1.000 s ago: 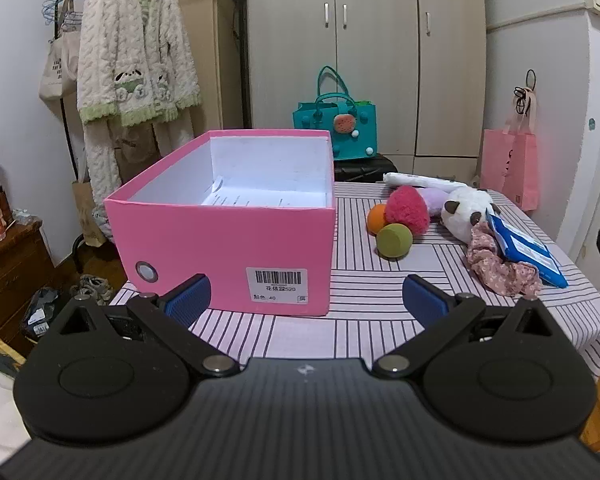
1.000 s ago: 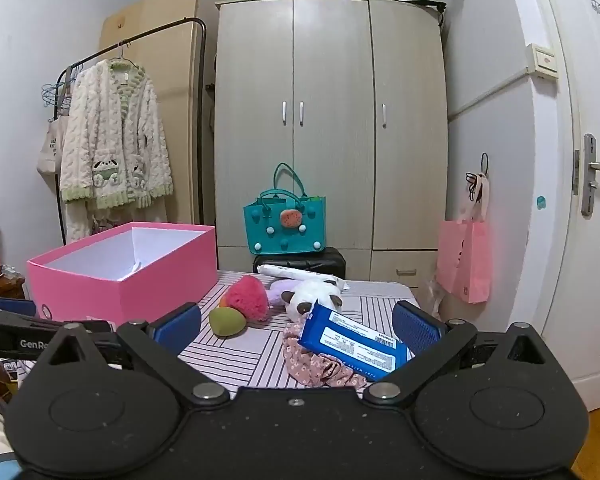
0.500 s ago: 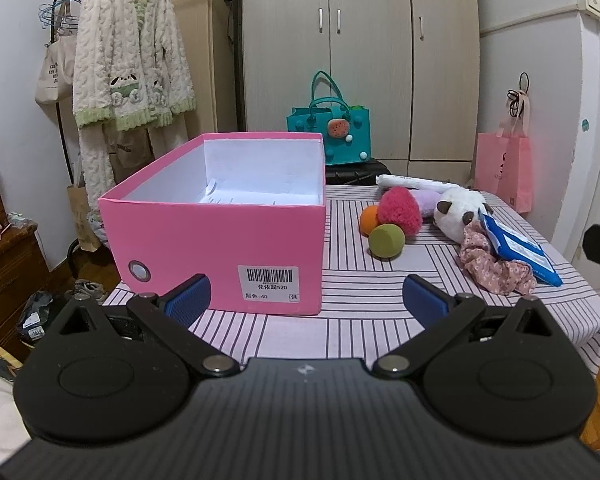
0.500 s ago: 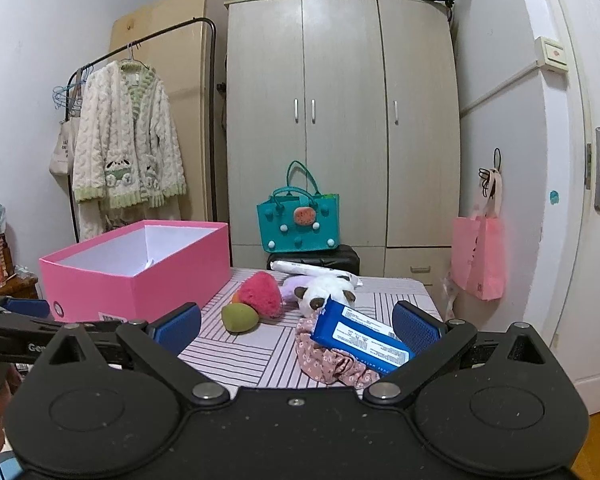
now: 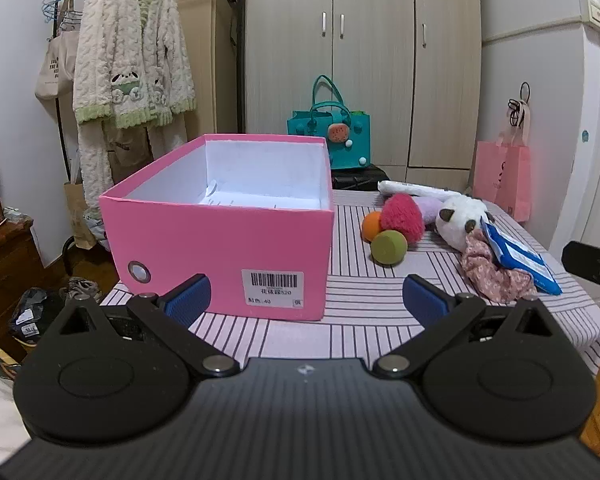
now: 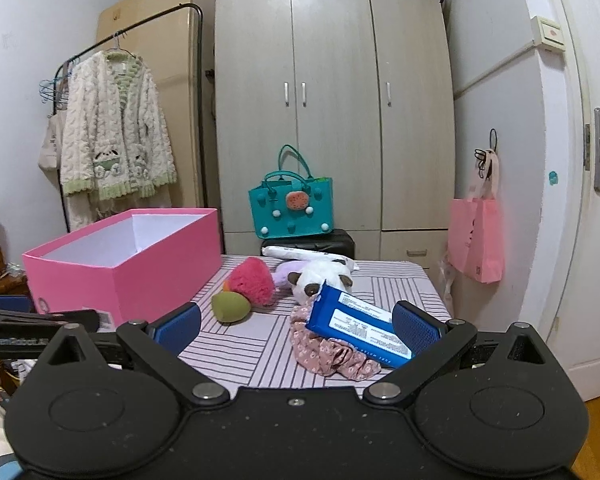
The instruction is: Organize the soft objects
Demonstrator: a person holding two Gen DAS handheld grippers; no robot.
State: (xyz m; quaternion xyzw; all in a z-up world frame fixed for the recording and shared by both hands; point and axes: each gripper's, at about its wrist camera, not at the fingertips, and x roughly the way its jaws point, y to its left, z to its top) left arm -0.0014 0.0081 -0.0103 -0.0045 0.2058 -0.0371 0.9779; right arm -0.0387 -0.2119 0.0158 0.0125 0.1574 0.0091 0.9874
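The pack half hides the scrunchie and slants its long axis toward the panda; both the left gripper and the right gripper gape empty.

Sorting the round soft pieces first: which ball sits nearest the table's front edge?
The green ball, ahead of the orange ball and the fluffy pink pompom.

A home bedroom: tall wardrobe, clothes rack with fleecy robe, hung bags.
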